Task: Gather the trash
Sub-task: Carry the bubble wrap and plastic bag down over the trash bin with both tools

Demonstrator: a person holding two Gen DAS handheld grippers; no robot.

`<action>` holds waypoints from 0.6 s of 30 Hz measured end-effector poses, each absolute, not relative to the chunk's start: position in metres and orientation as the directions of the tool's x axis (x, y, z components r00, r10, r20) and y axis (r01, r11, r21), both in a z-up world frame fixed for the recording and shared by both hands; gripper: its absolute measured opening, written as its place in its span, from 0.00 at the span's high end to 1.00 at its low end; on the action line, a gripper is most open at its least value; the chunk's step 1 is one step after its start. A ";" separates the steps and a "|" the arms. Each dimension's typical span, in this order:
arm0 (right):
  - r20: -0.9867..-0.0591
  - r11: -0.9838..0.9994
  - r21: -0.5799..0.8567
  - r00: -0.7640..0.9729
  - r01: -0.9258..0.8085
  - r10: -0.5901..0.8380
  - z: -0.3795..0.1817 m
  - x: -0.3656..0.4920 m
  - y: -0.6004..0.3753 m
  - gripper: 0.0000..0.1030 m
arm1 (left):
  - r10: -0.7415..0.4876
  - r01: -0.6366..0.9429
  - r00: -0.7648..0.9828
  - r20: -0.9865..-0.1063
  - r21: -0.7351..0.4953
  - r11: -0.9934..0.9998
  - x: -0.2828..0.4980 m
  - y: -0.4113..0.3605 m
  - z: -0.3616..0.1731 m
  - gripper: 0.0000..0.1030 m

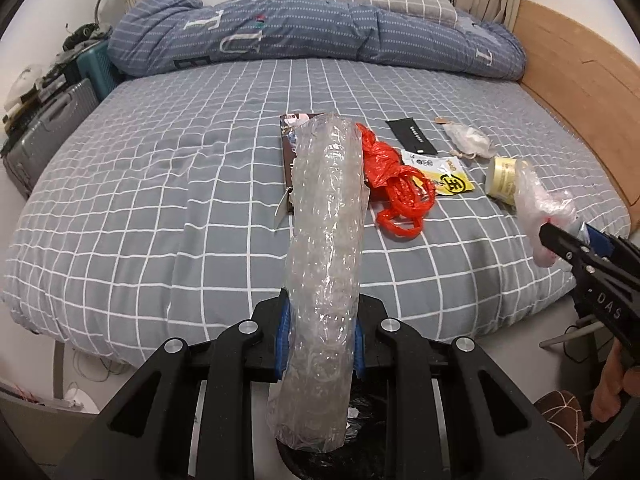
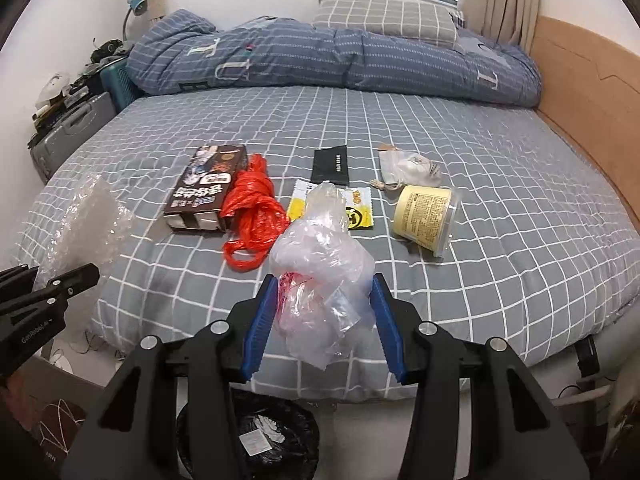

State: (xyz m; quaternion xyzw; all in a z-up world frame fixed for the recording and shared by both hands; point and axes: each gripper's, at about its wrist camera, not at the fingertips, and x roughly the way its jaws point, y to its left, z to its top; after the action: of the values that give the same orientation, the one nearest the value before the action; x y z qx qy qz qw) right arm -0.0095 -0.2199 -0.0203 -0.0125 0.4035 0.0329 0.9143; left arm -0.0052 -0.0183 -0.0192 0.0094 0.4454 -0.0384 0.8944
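My left gripper (image 1: 320, 340) is shut on a long roll of clear bubble wrap (image 1: 326, 240), which stands up between the blue pads above the near edge of the bed. The right wrist view shows the left gripper (image 2: 66, 272) and the bubble wrap (image 2: 88, 224) at the far left. My right gripper (image 2: 324, 312) is shut on a crumpled clear plastic bag (image 2: 320, 256) with pink marks. Below both grippers, on the floor, stands a bin with a black liner (image 2: 248, 440). The right gripper (image 1: 568, 234) also shows at the right edge of the left wrist view.
On the grey checked bed (image 2: 500, 240) lie a red plastic bag (image 2: 252, 208), a brown box (image 2: 208, 184), a yellow sachet (image 2: 360, 212), a yellow cup on its side (image 2: 424, 216), a black card (image 2: 331, 166) and a white crumpled wrapper (image 2: 408, 168). Suitcases stand at the left.
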 end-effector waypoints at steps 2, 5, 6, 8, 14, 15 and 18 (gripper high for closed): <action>-0.734 0.997 0.005 0.677 -0.075 0.054 -0.018 -0.017 -0.217 0.56 | -0.064 0.078 0.606 -0.793 -0.020 0.997 -0.013 -0.019 -0.016 0.78; -0.728 0.997 0.011 0.683 -0.082 0.064 -0.014 -0.028 -0.214 0.56 | -0.073 0.080 0.614 -0.786 -0.029 0.996 -0.023 -0.020 -0.012 0.78; -0.726 0.996 0.013 0.684 -0.084 0.068 -0.013 -0.031 -0.213 0.56 | -0.075 0.081 0.616 -0.784 -0.032 0.996 -0.027 -0.020 -0.012 0.78; -0.720 0.995 0.018 0.690 -0.093 0.078 -0.011 -0.040 -0.210 0.56 | -0.081 0.082 0.620 -0.781 -0.038 0.996 -0.035 -0.021 -0.011 0.78; -0.712 0.993 0.034 0.694 -0.114 0.104 -0.010 -0.065 -0.202 0.56 | -0.095 0.086 0.622 -0.777 -0.053 0.995 -0.058 -0.022 -0.014 0.78; -0.711 0.993 0.035 0.695 -0.116 0.107 -0.011 -0.068 -0.201 0.56 | -0.097 0.086 0.621 -0.778 -0.055 0.995 -0.062 -0.022 -0.016 0.78; -0.715 0.992 0.040 0.690 -0.119 0.112 -0.014 -0.077 -0.198 0.56 | -0.098 0.085 0.616 -0.782 -0.058 0.995 -0.071 -0.021 -0.020 0.78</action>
State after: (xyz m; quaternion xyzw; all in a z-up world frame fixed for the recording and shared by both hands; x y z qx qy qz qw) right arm -0.0773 -0.1977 -0.0135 -0.0049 0.3887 0.0628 0.9192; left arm -0.0711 -0.0215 -0.0200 -0.0073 0.4355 -0.0511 0.8987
